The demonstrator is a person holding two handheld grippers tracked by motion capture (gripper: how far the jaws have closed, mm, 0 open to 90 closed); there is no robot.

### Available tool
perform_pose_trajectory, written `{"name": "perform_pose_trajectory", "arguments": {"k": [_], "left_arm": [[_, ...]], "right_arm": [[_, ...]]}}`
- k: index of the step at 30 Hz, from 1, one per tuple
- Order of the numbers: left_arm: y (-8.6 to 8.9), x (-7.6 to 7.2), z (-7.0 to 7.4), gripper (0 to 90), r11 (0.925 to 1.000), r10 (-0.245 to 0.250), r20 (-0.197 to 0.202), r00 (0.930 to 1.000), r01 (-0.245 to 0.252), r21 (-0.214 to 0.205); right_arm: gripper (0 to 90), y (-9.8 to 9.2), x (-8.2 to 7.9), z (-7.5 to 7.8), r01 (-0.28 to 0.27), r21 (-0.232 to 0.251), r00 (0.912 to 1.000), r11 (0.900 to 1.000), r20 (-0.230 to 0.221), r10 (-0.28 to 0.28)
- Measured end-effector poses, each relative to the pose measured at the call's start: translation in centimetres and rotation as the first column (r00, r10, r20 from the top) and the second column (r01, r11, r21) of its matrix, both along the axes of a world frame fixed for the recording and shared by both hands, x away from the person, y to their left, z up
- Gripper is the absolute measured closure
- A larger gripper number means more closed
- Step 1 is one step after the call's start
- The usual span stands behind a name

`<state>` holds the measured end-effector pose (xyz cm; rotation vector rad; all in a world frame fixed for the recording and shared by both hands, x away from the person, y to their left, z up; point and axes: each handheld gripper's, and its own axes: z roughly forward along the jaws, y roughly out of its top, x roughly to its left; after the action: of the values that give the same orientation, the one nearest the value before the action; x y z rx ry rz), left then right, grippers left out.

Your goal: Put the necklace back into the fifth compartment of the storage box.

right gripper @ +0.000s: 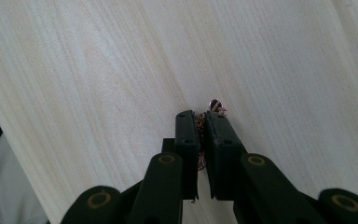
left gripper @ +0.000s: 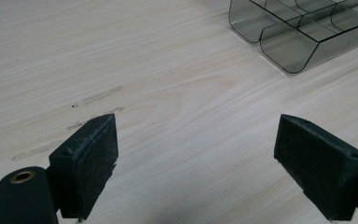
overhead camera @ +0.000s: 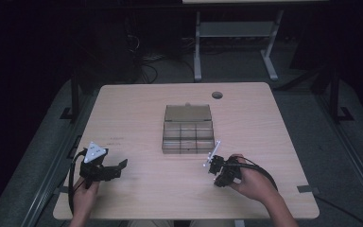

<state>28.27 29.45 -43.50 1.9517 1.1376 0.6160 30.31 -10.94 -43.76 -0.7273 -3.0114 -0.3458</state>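
Observation:
A clear grey compartment box [overhead camera: 187, 137] stands at the middle of the wooden table [overhead camera: 137, 109], its lid folded back. In the left gripper view a corner of the box [left gripper: 303, 32] lies ahead to the right. My left gripper [overhead camera: 117, 166] hovers low near the front left, open, with only bare wood between the jaws [left gripper: 196, 140]. My right gripper [overhead camera: 219, 178] sits in front of the box, tilted down at the table. Its jaws [right gripper: 202, 119] are shut on a thin reddish chain [right gripper: 216, 106], of which a small loop sticks out past the tips.
A round cable hole [overhead camera: 217, 95] is at the table's far edge. Beyond the table stands a grey metal stand [overhead camera: 231, 42] on a dark floor. The table's front edge runs close behind the right gripper, where a pale sleeve [right gripper: 9, 196] shows.

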Motion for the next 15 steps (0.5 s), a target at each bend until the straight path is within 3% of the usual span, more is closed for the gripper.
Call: {"name": "perform_pose_trajectory", "arguments": {"k": [15], "left_arm": [[0.0,0.0,0.0,13.1,0.9998,0.01,0.009,0.9999,-0.01,-0.019]], "right_arm": [[87.7,-0.4,0.0,1.1,-0.001,0.039,1.0,0.9992,-0.003,0.001]]}}
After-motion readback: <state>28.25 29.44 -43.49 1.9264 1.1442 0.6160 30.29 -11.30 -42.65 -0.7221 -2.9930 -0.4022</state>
